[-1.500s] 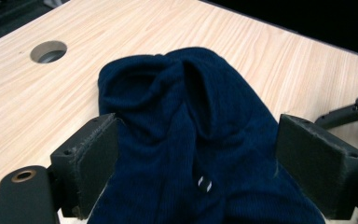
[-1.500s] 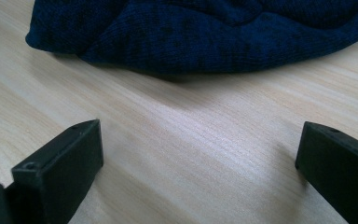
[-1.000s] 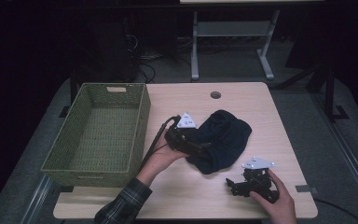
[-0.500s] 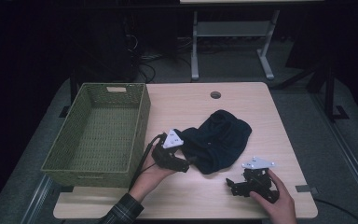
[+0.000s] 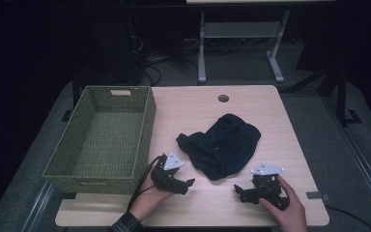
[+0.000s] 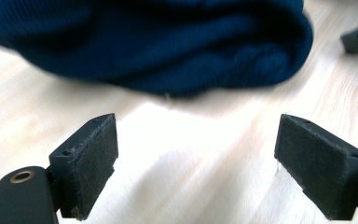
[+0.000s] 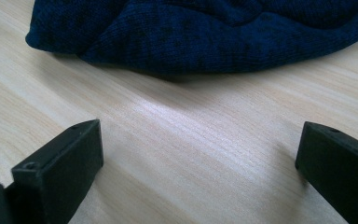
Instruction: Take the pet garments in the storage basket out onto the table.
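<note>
Lying crumpled on the table (image 5: 270, 111), the dark blue garment (image 5: 222, 145), seemingly knitted, sits untouched; left gripper (image 5: 186, 185) and right gripper (image 5: 240, 192) jaws both apart.

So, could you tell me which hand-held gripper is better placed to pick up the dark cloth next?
Probably left: the left hand-held gripper is open, facing the cloth, beside the basket.

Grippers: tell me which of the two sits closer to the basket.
The left gripper, right beside the green woven basket; the right gripper lies past the dark blue cloth.
</note>
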A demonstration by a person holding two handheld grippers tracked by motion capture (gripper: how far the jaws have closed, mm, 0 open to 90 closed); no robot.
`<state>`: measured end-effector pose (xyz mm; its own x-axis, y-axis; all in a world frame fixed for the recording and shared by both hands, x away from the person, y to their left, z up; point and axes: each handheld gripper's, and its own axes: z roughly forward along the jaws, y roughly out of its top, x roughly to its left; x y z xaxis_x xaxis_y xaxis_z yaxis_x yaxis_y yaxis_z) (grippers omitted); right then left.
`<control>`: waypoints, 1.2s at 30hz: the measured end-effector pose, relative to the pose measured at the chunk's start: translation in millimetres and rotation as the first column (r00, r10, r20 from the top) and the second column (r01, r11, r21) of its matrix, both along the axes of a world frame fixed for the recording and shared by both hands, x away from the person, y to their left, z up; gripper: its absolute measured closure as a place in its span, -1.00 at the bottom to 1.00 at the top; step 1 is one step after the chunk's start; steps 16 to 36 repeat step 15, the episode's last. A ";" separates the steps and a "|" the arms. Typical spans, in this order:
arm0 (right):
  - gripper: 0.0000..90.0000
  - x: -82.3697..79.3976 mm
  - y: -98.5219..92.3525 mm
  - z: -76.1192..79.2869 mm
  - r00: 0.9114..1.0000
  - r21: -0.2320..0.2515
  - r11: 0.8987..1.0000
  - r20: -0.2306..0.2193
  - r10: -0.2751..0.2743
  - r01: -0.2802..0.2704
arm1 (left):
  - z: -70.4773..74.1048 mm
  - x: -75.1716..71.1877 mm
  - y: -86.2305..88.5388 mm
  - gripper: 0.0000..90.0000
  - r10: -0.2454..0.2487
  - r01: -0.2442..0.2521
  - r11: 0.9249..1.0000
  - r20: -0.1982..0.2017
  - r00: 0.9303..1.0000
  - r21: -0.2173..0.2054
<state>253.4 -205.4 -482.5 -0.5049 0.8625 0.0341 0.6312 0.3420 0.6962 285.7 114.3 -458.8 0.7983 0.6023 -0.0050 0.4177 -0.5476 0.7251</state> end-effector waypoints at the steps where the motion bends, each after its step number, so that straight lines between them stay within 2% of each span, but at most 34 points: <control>1: -0.99 0.0 0.0 0.0 1.000 0.000 1.000 0.000 0.000 0.000 | -2.7 -0.5 -0.4 -0.72 -0.005 0.005 1.000 -0.004 1.000 0.018; 4: -0.99 0.0 0.0 0.0 1.000 0.000 1.000 0.000 0.000 0.000 | -9.4 -1.0 -1.0 -0.72 -0.005 0.006 0.999 -0.013 1.000 0.046; 7: -0.99 0.0 0.0 0.0 1.000 0.000 1.000 0.000 0.000 0.000 | -13.5 0.6 -0.8 -0.72 -0.001 0.003 0.998 -0.030 1.000 0.056; 14: -0.99 0.0 0.0 0.0 1.000 0.000 1.000 0.000 0.000 0.000 | -18.7 -0.4 1.3 -0.72 -0.013 0.013 1.000 -0.003 1.000 0.015; 36: -0.99 0.0 0.0 0.0 1.000 0.000 1.000 0.000 0.000 0.000 | -18.6 -0.4 1.3 -0.72 -0.013 0.013 1.000 -0.003 1.000 0.016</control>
